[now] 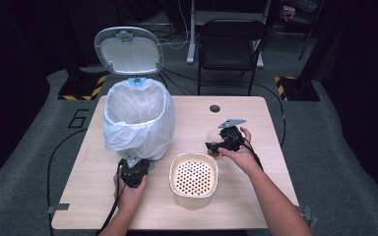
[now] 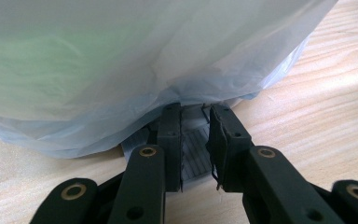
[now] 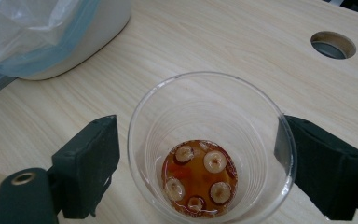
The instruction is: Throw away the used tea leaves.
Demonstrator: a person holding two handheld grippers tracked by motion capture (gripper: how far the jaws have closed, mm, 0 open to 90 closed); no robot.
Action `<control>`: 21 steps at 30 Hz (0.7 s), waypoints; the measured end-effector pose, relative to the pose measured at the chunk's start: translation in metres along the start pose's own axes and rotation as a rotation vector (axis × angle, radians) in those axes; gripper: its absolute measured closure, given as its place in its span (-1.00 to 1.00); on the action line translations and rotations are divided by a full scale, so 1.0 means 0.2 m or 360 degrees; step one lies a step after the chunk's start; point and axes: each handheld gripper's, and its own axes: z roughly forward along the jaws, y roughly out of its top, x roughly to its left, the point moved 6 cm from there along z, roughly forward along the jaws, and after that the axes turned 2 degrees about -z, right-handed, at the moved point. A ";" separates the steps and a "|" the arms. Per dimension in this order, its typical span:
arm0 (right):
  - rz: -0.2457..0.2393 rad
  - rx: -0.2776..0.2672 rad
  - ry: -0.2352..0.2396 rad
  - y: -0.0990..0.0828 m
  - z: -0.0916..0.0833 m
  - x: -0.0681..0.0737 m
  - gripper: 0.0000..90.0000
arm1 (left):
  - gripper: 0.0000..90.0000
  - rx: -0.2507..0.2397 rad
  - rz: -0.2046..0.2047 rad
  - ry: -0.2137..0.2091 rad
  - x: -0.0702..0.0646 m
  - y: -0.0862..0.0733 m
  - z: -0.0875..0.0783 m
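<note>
1. The right tool (image 1: 216, 145) is wide open, with one jaw on each side of a clear plastic cup (image 3: 209, 149). In the right gripper view the right-hand pad looks like it's touching the cup wall or just about to, while the left-hand pad sits a bit off it. So it's bracketing the cup, not squeezing it.

2. The cup stands upright on the table (image 1: 256, 196), mouth up, so its long axis is vertical. A shallow pool of brownish liquid with a few round slices sits in the bottom.

3. That's the relation that matters here: the cup is right between the right tool's jaws, on the person's right side of the table. The right hand is by far the nearer one. The person probably just needs to close the jaws, and gently, since the thin plastic could buckle.

4. Just left of the cup in the high view is a cream strainer basket (image 1: 193, 179) with a perforated bottom.

5. Further left is the trash bin (image 1: 138, 118), with its white bag folded over the rim and the lid (image 1: 128, 50) flipped up.

6. The left tool (image 1: 134, 172) is at the foot of the bin. Its jaws are slightly apart around a ribbed grey pedal-like tab (image 2: 196, 154) under the bag's overhang, and whether it's actually pinching that is hard to say.
</note>
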 end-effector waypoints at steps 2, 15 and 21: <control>0.0014 0.0026 0.0007 -0.02 0.02 0.00 -0.66 | 0.66 0.0000 0.0001 0.0001 0.00 0.00 0.00; 0.0012 0.0048 0.0028 -0.06 0.06 -0.01 -0.43 | 0.66 0.0000 -0.0006 -0.0003 0.00 0.00 0.00; -0.0011 0.0054 0.0013 -0.06 0.07 -0.02 -0.35 | 0.66 0.0000 -0.0006 -0.0003 0.00 0.00 0.00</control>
